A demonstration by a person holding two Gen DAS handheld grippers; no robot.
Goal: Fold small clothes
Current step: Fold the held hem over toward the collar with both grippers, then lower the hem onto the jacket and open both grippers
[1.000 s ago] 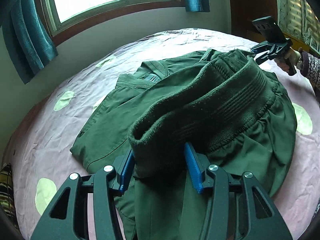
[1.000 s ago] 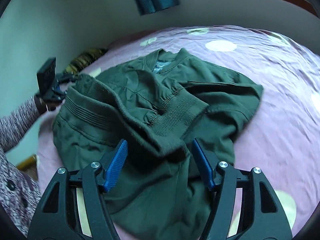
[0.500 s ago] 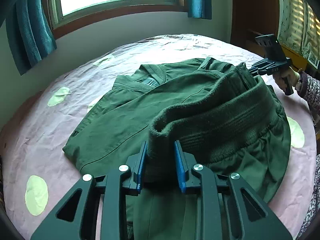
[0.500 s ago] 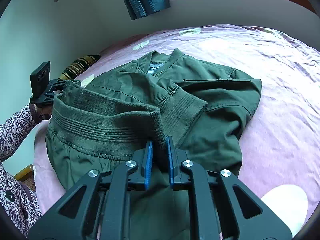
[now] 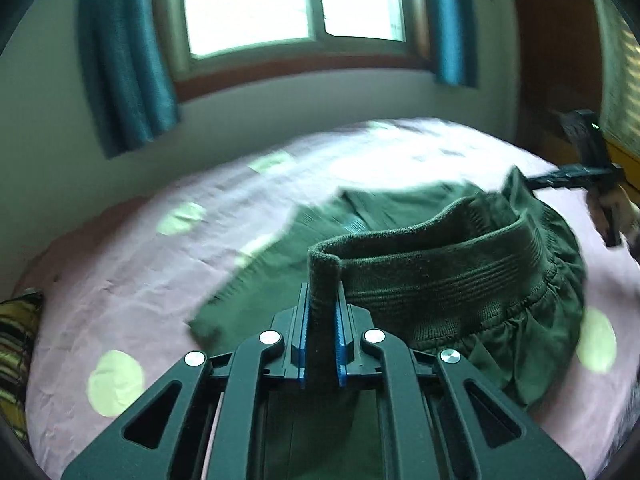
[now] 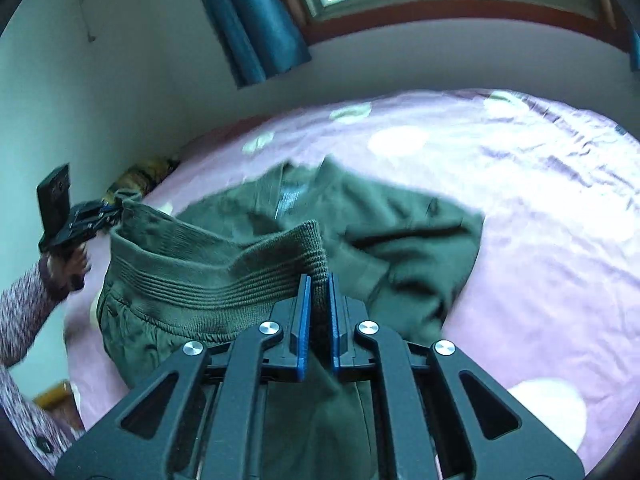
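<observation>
A dark green jacket (image 5: pixel 500 320) lies on the pink bed, collar toward the window. Its ribbed hem (image 5: pixel 440 276) is lifted off the sheet and stretched between both grippers. My left gripper (image 5: pixel 323 294) has its blue pads pressed on one end of the hem, the jaws still closing. My right gripper (image 6: pixel 319 280) is shut on the other end of the hem (image 6: pixel 200 280). Each gripper also shows small in the other's view: the right gripper (image 5: pixel 568 178) at far right, the left gripper (image 6: pixel 90 218) at far left, held by a hand in a patterned sleeve (image 6: pixel 24 308).
The pink sheet (image 6: pixel 540 220) with pale dots spreads widely around the jacket (image 6: pixel 400 232). A striped pillow (image 5: pixel 16 340) lies at the bed's left edge. A wall with a window (image 5: pixel 288 4) and teal curtains (image 5: pixel 124 60) stands behind the bed.
Both grippers closed on the ends of the ribbed hem and rose, lifting it off the bed and pulling it taut. Both views tilted up toward the window.
</observation>
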